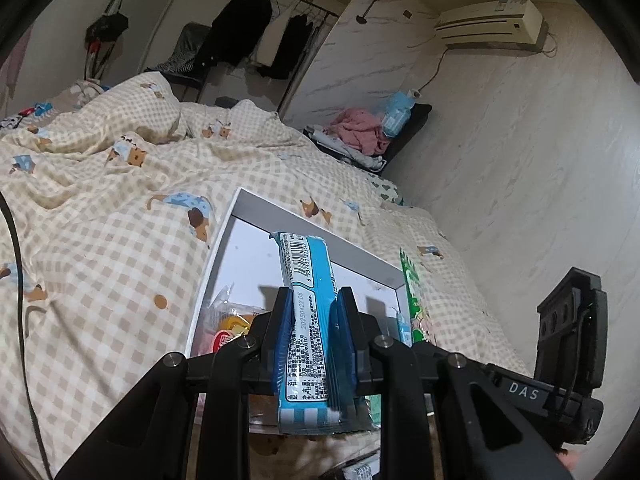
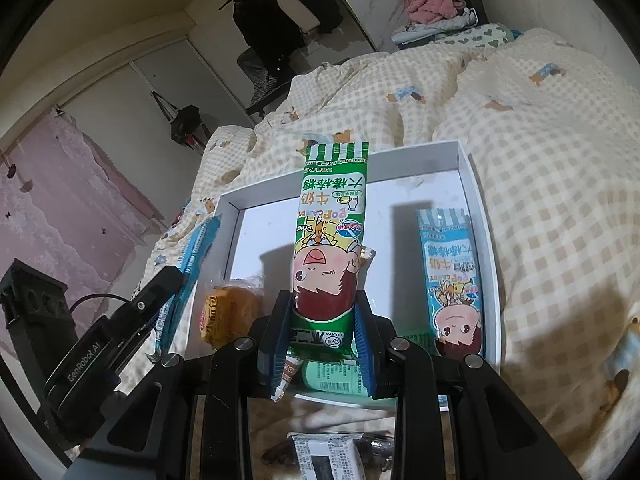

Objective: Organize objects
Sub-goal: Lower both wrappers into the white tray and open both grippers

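My left gripper (image 1: 314, 300) is shut on a blue candy packet (image 1: 306, 276) that stands up between its pads, above a white open box (image 1: 224, 248) on the bed. My right gripper (image 2: 322, 304) is shut on a green candy packet (image 2: 330, 220), held over the same white box (image 2: 478, 200). Inside the box lie another blue candy packet (image 2: 452, 276), a yellow wrapped bun (image 2: 228, 312) and a green packet (image 2: 328, 376) under my fingers. The left gripper (image 2: 160, 292) with its blue packet (image 2: 196, 256) shows at the box's left side in the right wrist view.
The box rests on a checked quilt (image 1: 100, 200) covering the bed. The green packet (image 1: 414, 300) and the right gripper's body (image 1: 568, 332) show at the right in the left wrist view. Clothes (image 1: 360, 130) are piled at the bed's far end. A dark packet (image 2: 320, 460) lies below the box.
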{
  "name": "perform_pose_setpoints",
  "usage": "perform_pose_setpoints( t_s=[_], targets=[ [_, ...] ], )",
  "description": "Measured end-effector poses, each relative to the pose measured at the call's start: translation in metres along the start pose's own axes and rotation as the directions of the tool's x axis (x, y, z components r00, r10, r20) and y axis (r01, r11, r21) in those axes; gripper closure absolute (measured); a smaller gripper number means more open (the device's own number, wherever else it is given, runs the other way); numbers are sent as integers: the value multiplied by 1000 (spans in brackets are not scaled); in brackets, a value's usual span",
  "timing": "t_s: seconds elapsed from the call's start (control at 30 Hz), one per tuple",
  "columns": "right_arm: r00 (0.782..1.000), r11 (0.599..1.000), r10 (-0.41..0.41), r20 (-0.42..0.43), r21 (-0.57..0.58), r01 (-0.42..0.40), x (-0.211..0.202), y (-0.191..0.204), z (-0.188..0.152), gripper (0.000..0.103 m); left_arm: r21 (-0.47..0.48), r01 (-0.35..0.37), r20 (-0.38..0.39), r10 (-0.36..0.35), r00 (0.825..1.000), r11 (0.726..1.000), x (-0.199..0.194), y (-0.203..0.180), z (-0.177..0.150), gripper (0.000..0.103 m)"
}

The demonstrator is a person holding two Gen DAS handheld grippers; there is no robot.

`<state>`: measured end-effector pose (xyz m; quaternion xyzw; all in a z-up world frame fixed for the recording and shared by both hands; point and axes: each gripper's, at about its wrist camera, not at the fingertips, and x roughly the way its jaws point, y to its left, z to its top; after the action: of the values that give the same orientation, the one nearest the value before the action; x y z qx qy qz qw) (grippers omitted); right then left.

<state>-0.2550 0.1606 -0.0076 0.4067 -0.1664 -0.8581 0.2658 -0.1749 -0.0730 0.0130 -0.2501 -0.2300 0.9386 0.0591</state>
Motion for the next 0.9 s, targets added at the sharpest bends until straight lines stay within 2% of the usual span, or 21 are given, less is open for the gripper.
perform_pose_setpoints(
  t_s=[0.27, 0.43, 0.6, 0.77, 0.9],
  targets=[
    [998, 998, 42, -47, 43, -40, 14, -10, -4, 72, 25, -29, -15, 29, 999, 999, 10, -1, -5, 78],
    [996, 998, 38, -76, 47, -34, 23, -11, -7, 72, 44, -39, -16, 40, 999, 998, 17, -3, -10, 78],
    [996, 998, 5, -90, 66, 1, 28, -17, -9, 72, 73, -49, -42, 52, 998, 996, 29, -6, -17, 78],
    [996, 996, -24, -90, 88, 32, 28, -24, -10, 72, 150, -59, -74, 71, 995, 987, 39, -18, -27, 78],
    [994, 995, -45, -96, 83, 53, 29, -26, -10, 72, 167, -43, -92, 59, 994, 985, 42, -20, -30, 78]
  ],
)
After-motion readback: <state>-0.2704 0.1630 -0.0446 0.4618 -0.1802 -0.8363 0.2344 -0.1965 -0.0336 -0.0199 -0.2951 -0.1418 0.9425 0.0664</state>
